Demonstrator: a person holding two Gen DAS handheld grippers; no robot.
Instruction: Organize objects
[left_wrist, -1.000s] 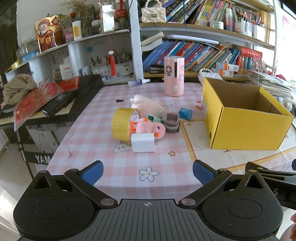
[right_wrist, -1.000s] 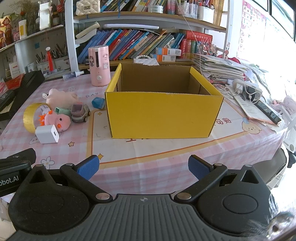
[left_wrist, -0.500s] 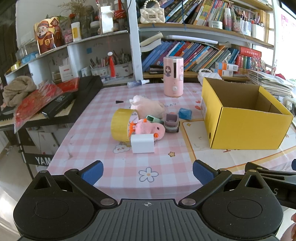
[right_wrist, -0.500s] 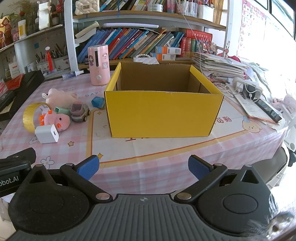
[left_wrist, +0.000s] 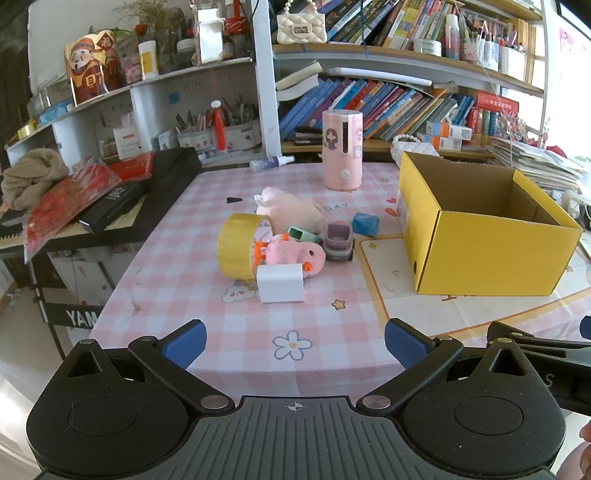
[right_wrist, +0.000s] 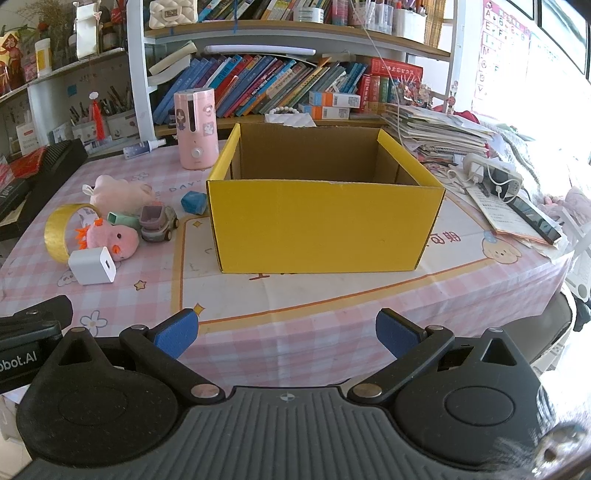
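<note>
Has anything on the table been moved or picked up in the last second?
No. Both the left gripper and right gripper stay open and empty, short of the table. The yellow cardboard box, white charger cube and pink plush chick lie where they were.

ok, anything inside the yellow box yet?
Nothing visible in the yellow box: only bare brown inner walls show from both wrist views. Its floor is hidden behind the near wall, so something low inside can't be ruled out.
</note>
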